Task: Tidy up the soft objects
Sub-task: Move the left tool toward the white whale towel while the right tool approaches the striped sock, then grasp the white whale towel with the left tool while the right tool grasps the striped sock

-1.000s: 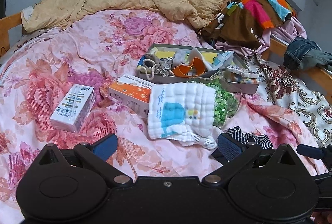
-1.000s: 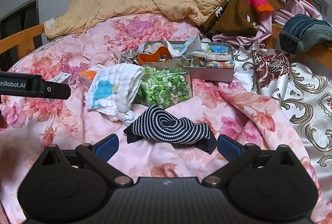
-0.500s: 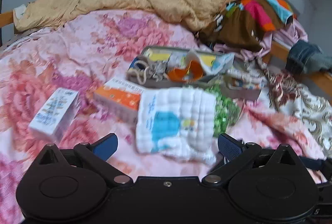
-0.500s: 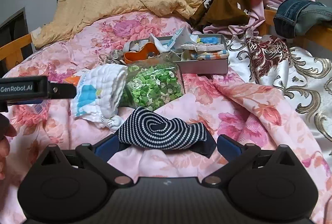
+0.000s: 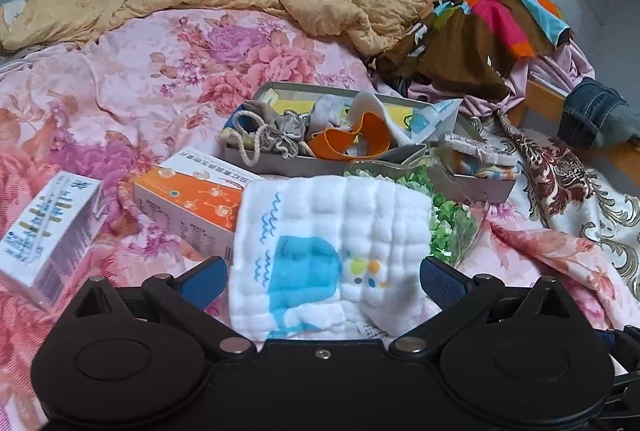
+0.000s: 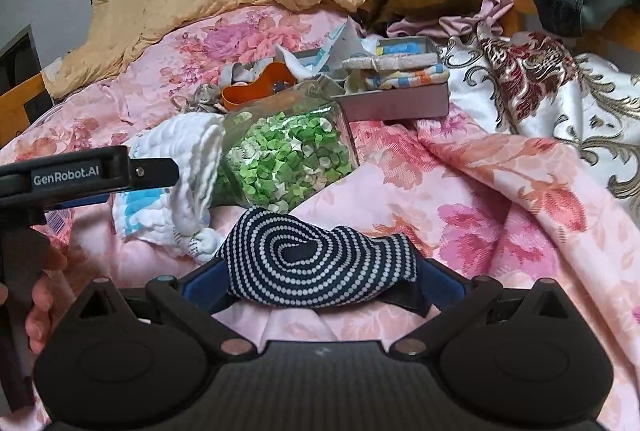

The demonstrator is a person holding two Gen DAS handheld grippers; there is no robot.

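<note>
Your left gripper (image 5: 320,281) stands wide open with nothing clamped, and the white quilted cloth with the blue whale (image 5: 332,251) lies right between its two blue pads, filling the gap from 9 o'clock to 3 o'clock; whether either pad touches the fabric cannot be told. Beyond that cloth at 12 o'clock sits the grey tray (image 5: 360,167) crowded with cords, an orange band and folded cloths, and at 10 o'clock lies the orange box (image 5: 188,197), with the white box (image 5: 50,231) farther out at 9 o'clock. Your right gripper (image 6: 320,285) is likewise spread wide, holding nothing, and the navy dotted cloth (image 6: 320,265) lies bunched between its pads, its edges reaching close to both; contact is unclear. From that gripper, the clear bag of green paper stars (image 6: 290,159) rests at 12 o'clock just past the dotted cloth, the whale cloth (image 6: 176,171) slumps against the bag at 10 o'clock, and the left tool's arm (image 6: 88,175) crosses in at 9 o'clock. Everything lies on the pink floral bedspread (image 6: 480,199).
</note>
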